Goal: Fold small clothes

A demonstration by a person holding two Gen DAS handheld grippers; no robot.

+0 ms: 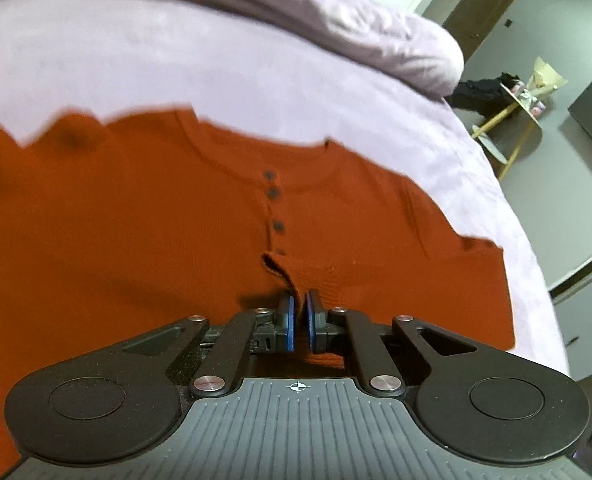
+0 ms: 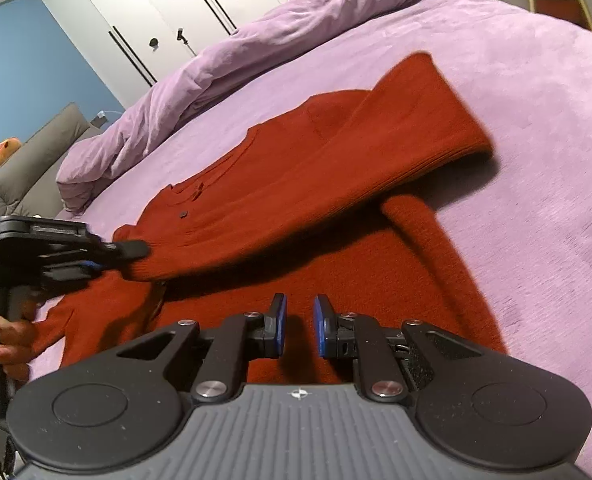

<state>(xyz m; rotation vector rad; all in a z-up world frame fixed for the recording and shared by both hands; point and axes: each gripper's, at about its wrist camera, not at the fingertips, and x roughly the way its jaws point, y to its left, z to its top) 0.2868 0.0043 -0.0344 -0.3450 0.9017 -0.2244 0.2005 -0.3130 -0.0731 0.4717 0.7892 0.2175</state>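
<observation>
The rust-red henley sweater [image 2: 335, 240] lies on the lilac bed [image 2: 535, 120]. The left hand-held gripper [image 2: 136, 249] pinches its sleeve cuff [image 2: 152, 268], drawn across the chest for folding; the right hand-held gripper [image 2: 299, 322] hovers slightly parted, empty, above the hem.

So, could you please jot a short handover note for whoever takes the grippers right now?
Left gripper: shut on a pinch of the rust-red sweater, at a sleeve cuff.
Right gripper: jaws slightly apart, nothing between them, poised over the lower body.
Sweater lies front up on the purple bedspread, buttons showing; one sleeve is drawn across the chest.
Left: finish the sleeves, then fold the body.
</observation>
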